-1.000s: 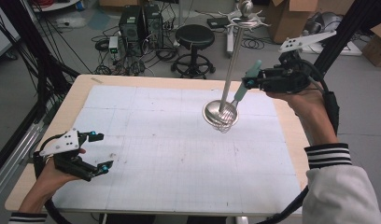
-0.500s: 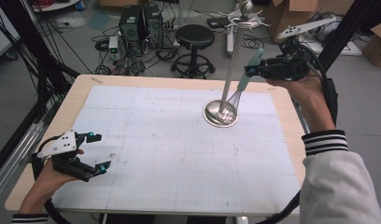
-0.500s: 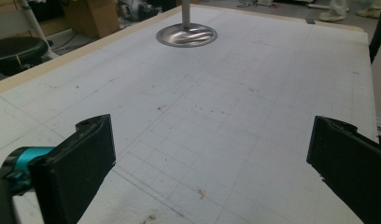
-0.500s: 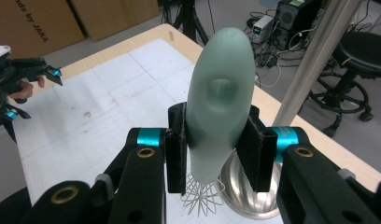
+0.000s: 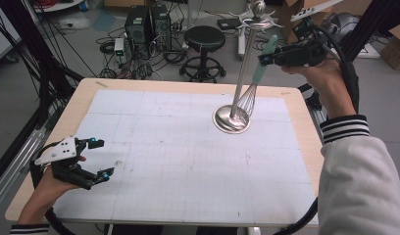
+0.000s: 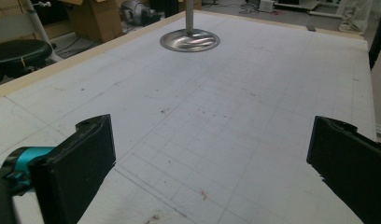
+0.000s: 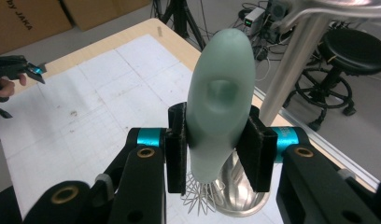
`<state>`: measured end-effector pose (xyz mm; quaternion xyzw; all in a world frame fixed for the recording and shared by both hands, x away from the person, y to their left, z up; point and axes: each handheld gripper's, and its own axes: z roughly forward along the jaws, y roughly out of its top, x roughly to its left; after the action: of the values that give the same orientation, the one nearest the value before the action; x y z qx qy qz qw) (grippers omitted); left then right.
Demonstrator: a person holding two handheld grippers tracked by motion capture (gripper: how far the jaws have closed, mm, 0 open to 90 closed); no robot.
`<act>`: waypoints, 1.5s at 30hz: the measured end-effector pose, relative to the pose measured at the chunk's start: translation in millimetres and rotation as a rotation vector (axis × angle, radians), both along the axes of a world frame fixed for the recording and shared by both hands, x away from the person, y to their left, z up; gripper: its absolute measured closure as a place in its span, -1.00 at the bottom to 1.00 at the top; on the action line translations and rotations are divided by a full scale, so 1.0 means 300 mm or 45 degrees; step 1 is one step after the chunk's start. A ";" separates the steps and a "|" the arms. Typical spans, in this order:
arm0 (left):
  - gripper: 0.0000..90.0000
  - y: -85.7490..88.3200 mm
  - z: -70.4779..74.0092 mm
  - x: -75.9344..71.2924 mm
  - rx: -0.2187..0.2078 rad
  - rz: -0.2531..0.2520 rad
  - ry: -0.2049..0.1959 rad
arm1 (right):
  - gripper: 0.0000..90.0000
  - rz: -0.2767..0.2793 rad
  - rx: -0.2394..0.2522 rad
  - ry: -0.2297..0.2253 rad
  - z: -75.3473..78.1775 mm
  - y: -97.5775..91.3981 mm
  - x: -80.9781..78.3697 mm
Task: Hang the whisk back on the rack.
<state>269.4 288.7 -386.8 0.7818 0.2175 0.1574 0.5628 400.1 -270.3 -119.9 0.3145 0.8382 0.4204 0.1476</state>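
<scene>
Tongs first: we see the right tongs (image 5: 269, 58) clamped on the pale green handle of a whisk (image 5: 252, 88), held up in the air at the far right of the bench (image 5: 80, 105). In the right gripper view the two black pads squeeze the handle (image 7: 220, 100) from both sides, and the wire loops (image 7: 198, 196) hang out below them, above the shiny round base (image 7: 244, 200) of a metal stand.

From the high view we read the whisk as tilted, handle up toward the right hand (image 5: 325, 81), wire head (image 5: 244, 103) down beside the upright pole (image 5: 244, 73) of the stand. We cannot tell whether the wires touch the pole or the base (image 5: 231, 120). The stand rises from the white gridded mat (image 5: 188, 156) that covers most of the bench, and it carries curved arms at its top (image 5: 258, 19).

Our left tongs (image 5: 97, 159) sit well apart from all this, low at the near left corner of the mat. Their jaws stand wide apart with nothing between them; the left gripper view shows bare mat (image 6: 216, 140) between the two black pads, with the stand's base (image 6: 190, 40) far off across the bench.
</scene>
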 end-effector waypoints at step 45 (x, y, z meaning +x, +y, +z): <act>-0.96 -0.006 -0.005 0.007 0.021 0.002 -0.003 | 0.47 -0.081 -0.083 0.057 0.023 0.035 0.117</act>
<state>271.3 287.0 -388.3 0.7862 0.2163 0.1605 0.5562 435.0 -259.7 -113.1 0.3455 0.8440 0.3809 0.1522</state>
